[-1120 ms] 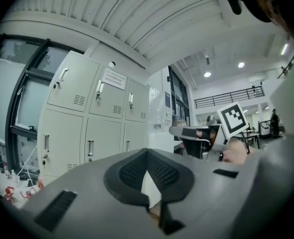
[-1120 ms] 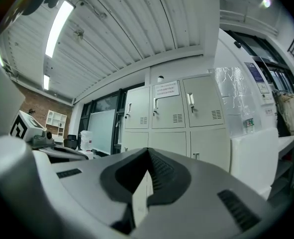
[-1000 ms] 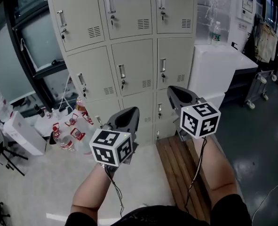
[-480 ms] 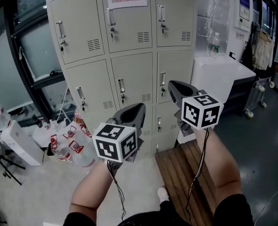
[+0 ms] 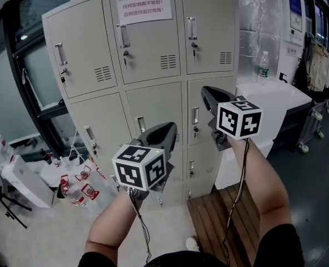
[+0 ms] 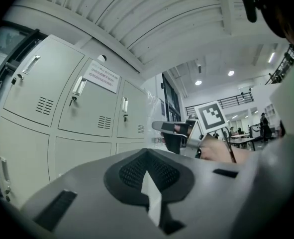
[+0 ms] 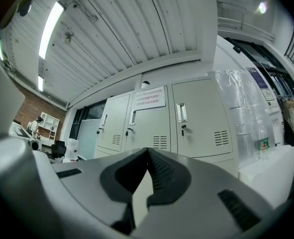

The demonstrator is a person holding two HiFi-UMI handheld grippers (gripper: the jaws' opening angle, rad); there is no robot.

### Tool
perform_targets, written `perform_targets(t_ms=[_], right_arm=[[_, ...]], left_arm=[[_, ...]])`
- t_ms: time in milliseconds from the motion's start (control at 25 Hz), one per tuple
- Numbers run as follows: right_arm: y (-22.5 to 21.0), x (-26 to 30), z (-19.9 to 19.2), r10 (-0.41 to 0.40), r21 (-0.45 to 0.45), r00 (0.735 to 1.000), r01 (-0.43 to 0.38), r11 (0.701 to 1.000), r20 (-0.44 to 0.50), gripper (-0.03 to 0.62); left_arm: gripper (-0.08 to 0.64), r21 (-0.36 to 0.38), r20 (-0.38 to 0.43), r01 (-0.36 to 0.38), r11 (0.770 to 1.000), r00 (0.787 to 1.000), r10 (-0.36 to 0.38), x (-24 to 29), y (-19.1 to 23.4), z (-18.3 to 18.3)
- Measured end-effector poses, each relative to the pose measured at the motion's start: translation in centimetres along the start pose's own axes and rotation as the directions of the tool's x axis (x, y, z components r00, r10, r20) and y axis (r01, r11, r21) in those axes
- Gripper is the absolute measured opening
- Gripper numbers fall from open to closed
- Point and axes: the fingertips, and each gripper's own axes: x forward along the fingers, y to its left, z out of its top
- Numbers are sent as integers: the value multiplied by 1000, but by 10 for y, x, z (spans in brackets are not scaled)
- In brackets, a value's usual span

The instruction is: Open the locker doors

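The beige lockers (image 5: pixel 153 93) stand ahead in three columns, and every door I see is closed. Each door has a silver handle, such as the top middle handle (image 5: pixel 123 36) and the top right handle (image 5: pixel 192 28). A paper notice (image 5: pixel 144 5) hangs on the top middle door. My left gripper (image 5: pixel 167 128) is shut and empty, held short of the middle row. My right gripper (image 5: pixel 206 90) is also shut and empty, raised in front of the right column. In the right gripper view the lockers (image 7: pixel 156 118) are still at a distance beyond the shut gripper (image 7: pixel 147 151). The left gripper (image 6: pixel 147 152) shows the same.
A white cabinet (image 5: pixel 275 102) with a water bottle (image 5: pixel 263 65) on it stands right of the lockers. A wooden slatted bench (image 5: pixel 222 218) lies below my right arm. Bottles (image 5: pixel 75 185) and a white box (image 5: pixel 22 177) sit on the floor at the left.
Both grippers have risen and come nearer the lockers, and the view has tilted up towards the top row. Both stay shut.
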Motion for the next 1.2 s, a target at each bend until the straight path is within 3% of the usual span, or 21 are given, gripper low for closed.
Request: perform_targets(t_ms=[200, 400, 720, 1200], right_arm=[[-49, 58, 19, 17, -9, 1000, -17, 1000, 15, 3], [-87, 104, 42, 44, -55, 998, -41, 998, 47, 54], [-114, 165, 82, 64, -257, 996, -47, 965, 60, 132], [-142, 232, 112, 58, -278, 997, -41, 960, 52, 211]], left_arm=[[-2, -5, 17, -11, 1000, 1000, 12, 58, 27, 11], [-2, 5, 33, -19, 1000, 999, 19, 110, 44, 21], [-2, 19, 42, -33, 999, 999, 33, 167, 58, 25], [-2, 32, 71, -81, 996, 994, 79, 196, 83, 35]])
